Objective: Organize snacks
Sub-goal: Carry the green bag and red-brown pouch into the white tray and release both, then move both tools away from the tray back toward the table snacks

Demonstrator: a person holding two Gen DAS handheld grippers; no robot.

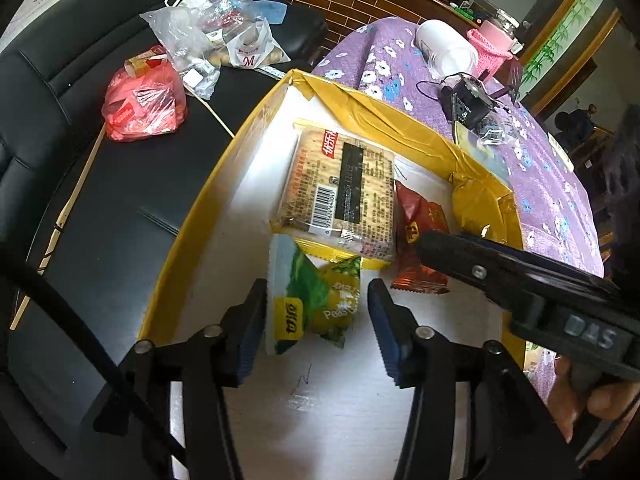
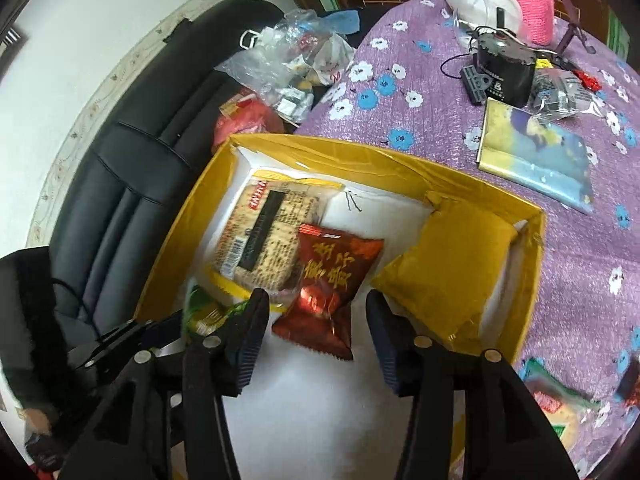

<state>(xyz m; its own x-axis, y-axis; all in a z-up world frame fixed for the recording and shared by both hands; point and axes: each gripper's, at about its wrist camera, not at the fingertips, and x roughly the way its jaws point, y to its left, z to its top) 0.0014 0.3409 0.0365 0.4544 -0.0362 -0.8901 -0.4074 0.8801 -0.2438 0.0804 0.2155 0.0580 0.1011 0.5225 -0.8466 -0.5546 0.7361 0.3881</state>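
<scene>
Snacks already lie inside the yellow-rimmed box with its white floor: a cracker pack farthest ahead of both grippers, a dark red packet leaning against it, and a green-and-yellow packet nearest the left gripper. That gripper hangs just above the box floor with its jaws spread wide, the green-and-yellow packet lying between and just beyond the pads, not pinched. The right gripper also stands spread apart and holds nothing, with the red packet straight ahead between its fingers. A crumpled yellow flap or bag sits in the box corner ahead and to the right of it.

Judging from this, the sorting looks well under way: three packets are in. At least one more wrapper, blurred, lies on the tablecloth to the right of the right gripper, outside the box, so some work seems left.

The box rests on a table under a purple flowered cloth, with a black device, a booklet, a white container and a pink knitted sleeve far ahead. To the left is a black leather seat carrying plastic bags, one red.
</scene>
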